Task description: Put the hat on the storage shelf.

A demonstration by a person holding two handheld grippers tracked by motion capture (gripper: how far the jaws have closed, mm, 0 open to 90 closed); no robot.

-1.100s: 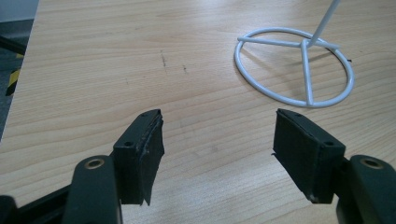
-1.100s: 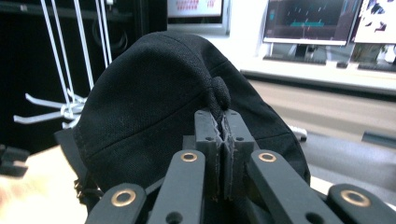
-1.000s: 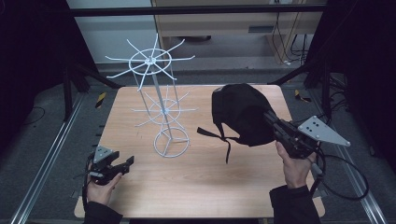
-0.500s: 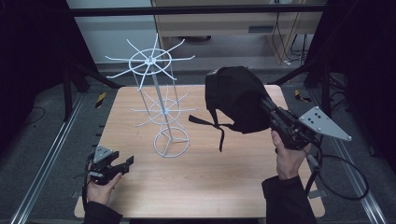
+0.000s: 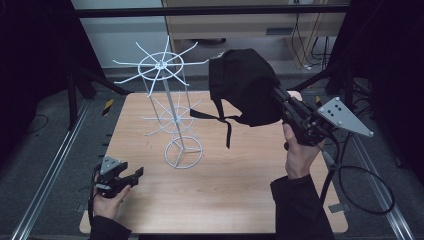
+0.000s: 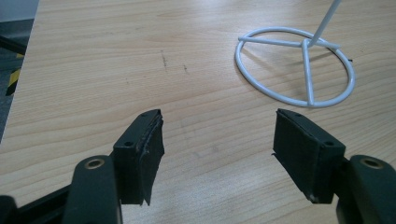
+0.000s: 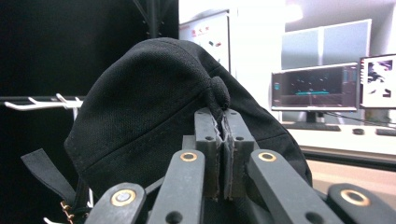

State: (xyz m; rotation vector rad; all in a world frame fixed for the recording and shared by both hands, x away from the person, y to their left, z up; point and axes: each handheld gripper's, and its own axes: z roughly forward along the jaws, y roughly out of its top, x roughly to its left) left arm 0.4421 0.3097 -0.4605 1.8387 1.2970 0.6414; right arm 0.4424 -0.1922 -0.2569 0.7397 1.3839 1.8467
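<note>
You held the cap (image 5: 245, 85) clamped in your right hand-held gripper (image 5: 287, 107), rack (image 5: 165, 65) just beyond; left hand-held gripper (image 6: 217, 149) idle, jaws apart. Next, probably: hook it.

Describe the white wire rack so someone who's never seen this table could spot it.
On the wooden table, look left of centre: the white wire rack stands upright on a ring base. A thin post carries two tiers of radiating hooks, all bare; the black cap hangs from the right tongs beside it.

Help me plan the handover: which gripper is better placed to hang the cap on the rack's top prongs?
Right. The right gripper is shut on the black cap, held up beside the white wire rack at top-prong height. The left gripper sits open and low, near the table's front edge.
</note>
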